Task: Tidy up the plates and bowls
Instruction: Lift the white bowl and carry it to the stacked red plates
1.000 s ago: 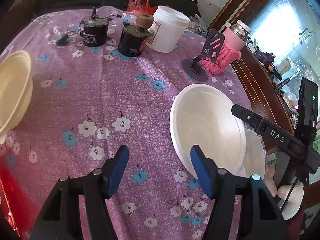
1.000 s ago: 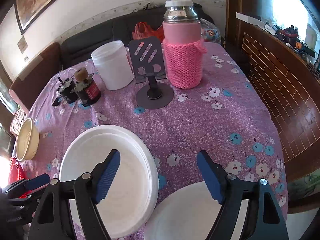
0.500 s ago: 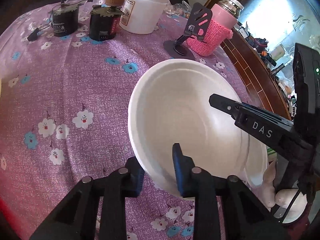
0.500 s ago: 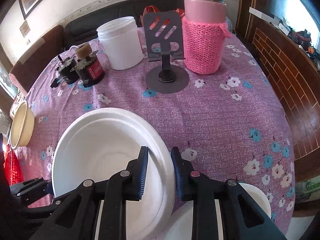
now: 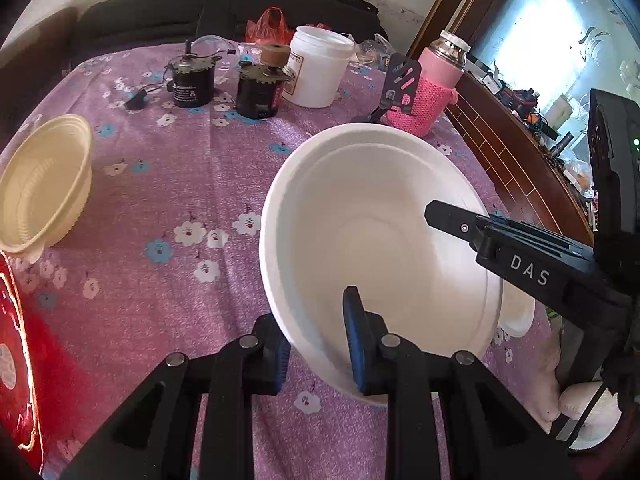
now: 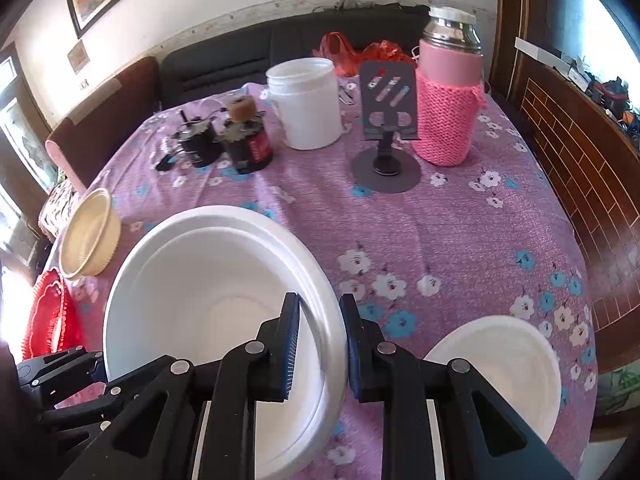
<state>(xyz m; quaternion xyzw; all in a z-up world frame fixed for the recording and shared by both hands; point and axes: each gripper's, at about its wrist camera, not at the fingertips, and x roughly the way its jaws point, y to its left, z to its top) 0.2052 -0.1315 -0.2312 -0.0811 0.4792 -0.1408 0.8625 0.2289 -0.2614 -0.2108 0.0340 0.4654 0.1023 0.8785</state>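
A large white bowl is held above the purple flowered tablecloth by both grippers. My left gripper is shut on its near rim. My right gripper is shut on its right rim, and it shows from the side in the left wrist view. A smaller white plate lies on the table at the right, partly under the bowl in the left wrist view. A cream bowl sits at the left, next to a red plate at the table's edge.
At the back stand two small black motors, a white tub, a phone stand and a pink knit-sleeved flask. A dark sofa lies behind the table. A brick-patterned wall runs along the right.
Both grippers closed on the white bowl's rim from opposite sides and have lifted it off the smaller plate. The views have pulled back and up.
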